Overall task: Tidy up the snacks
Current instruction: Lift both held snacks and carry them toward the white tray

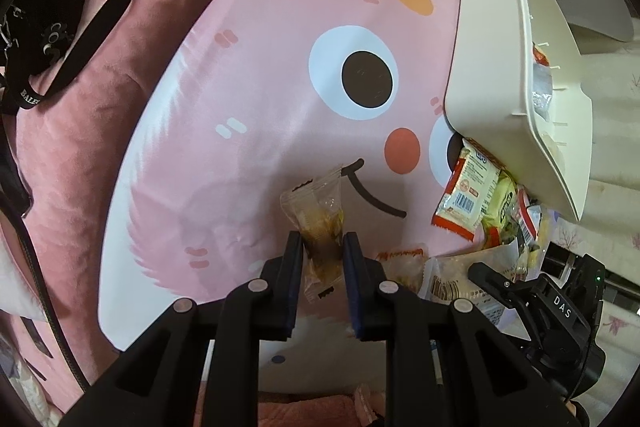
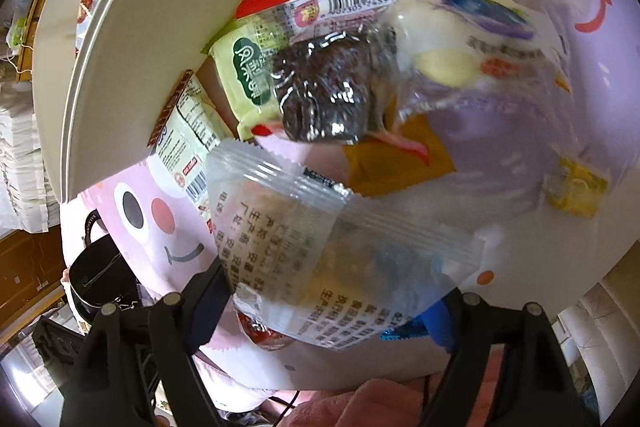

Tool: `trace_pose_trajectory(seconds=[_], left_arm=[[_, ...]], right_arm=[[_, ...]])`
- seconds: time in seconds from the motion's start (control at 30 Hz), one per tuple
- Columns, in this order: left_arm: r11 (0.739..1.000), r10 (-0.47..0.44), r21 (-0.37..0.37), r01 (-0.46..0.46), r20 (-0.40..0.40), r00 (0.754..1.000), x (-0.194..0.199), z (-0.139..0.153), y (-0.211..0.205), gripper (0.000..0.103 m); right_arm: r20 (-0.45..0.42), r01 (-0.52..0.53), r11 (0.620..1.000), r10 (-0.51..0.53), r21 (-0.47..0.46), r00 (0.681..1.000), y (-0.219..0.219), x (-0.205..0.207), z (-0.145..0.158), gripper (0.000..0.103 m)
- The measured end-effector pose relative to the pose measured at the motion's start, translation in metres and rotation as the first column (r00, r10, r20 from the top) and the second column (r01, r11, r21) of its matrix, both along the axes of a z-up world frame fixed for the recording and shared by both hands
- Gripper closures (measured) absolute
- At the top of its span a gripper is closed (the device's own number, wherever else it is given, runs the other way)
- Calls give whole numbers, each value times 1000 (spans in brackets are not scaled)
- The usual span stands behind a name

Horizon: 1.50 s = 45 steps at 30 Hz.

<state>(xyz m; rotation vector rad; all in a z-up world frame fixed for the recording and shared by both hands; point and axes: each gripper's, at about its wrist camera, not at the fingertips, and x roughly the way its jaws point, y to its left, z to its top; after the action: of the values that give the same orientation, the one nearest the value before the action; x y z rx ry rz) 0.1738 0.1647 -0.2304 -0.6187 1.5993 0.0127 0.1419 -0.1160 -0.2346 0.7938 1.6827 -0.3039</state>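
Left wrist view: left claw (image 1: 323, 243) pinches a clear-wrapped brown snack (image 1: 320, 223); the cream plastic bin (image 1: 496, 67) holds few, many packets remain outside.

Right claw (image 2: 326, 301) holds a translucent printed pouch (image 2: 320, 259).

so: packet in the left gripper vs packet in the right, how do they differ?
The left gripper pinches a small clear packet holding a brown snack, jaws narrow. The right gripper spans a wider frosted packet printed with black text, jaws wide. Both are plastic-wrapped with serrated ends.

From the left wrist view, a wrapped snack (image 1: 320, 223) lies at centre on a mat (image 1: 248, 99); a tipped bin (image 1: 516, 75) sits at two o'clock, packets (image 1: 468, 203) spilling beneath it.
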Motion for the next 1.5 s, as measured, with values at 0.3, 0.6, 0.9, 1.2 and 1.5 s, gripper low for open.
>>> trace_pose_trajectory(seconds=[0.3, 0.6, 0.9, 1.2, 1.5], left_arm=[[998, -60, -14, 61, 51, 997, -1, 31, 14, 85], [987, -159, 52, 154, 115, 981, 17, 74, 15, 85], [957, -286, 102, 272, 172, 943, 50, 109, -9, 85], [927, -374, 131, 352, 232, 898, 83, 143, -44, 85], [891, -455, 141, 433, 284, 844, 112, 160, -86, 85]], right_arm=[[60, 18, 1000, -19, 17, 998, -5, -17, 19, 22], [105, 69, 994, -78, 87, 991, -23, -31, 49, 22], [193, 103, 991, -118, 85, 974, -63, -22, 93, 22], [277, 155, 983, -175, 94, 945, -98, 5, 121, 22], [367, 185, 975, -218, 126, 904, -116, 42, 144, 22]])
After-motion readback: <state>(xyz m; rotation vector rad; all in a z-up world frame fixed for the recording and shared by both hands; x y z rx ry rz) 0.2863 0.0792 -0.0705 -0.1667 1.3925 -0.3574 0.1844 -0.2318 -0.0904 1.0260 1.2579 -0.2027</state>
